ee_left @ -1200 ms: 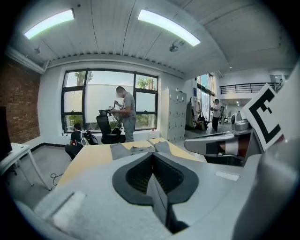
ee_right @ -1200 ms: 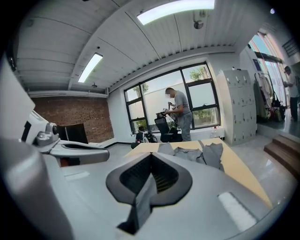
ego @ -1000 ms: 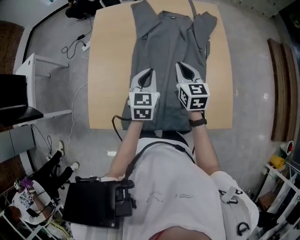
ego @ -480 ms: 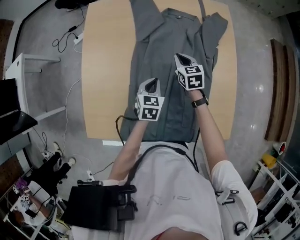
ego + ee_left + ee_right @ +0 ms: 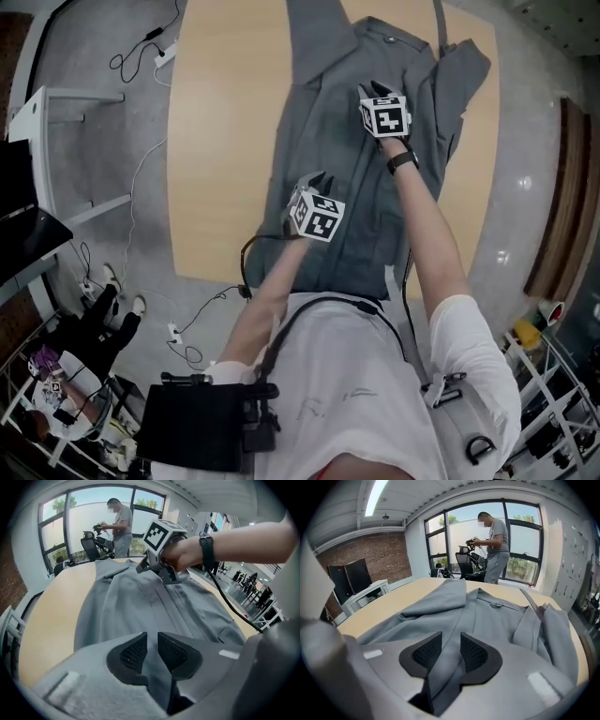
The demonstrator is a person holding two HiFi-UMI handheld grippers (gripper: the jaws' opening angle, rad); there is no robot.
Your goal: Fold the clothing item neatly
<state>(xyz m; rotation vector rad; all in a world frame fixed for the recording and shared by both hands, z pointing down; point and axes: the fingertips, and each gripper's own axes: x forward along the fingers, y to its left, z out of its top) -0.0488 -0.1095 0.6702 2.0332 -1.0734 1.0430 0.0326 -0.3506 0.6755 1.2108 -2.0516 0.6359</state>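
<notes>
Garment: The grey collared garment (image 5: 342, 122) lay spread flat, lengthwise along the middle of the tan table (image 5: 220, 141). Its collar was at the far end and its hem at the near edge, beside the operator.
Sleeve: One sleeve (image 5: 459, 84) lay bunched along the garment's right side, near the far right corner of the table.
Left gripper: The left gripper (image 5: 312, 180) was angled steeply down over the lower left part of the garment, close to its left edge.
Left gripper jaws: The jaws had just been opening and stood a narrow gap apart. Nothing was pinched between the pads. Grey cloth showed through the gap, lying beneath them.
Right gripper: The right gripper (image 5: 373, 91) was angled down over the chest area, just below the collar and beside the front placket. Whether its tips touched the cloth could not be confirmed.
Right gripper jaws: The jaws had just been opening and stood slightly apart, released. No fabric was clamped. The collar fold lay beyond the gap.
Spacing: The two grippers were well apart along the garment, the right one farther from the operator.
Background: A person (image 5: 494, 545) stood by the windows (image 5: 520, 550) beyond the far end of the table.
</notes>
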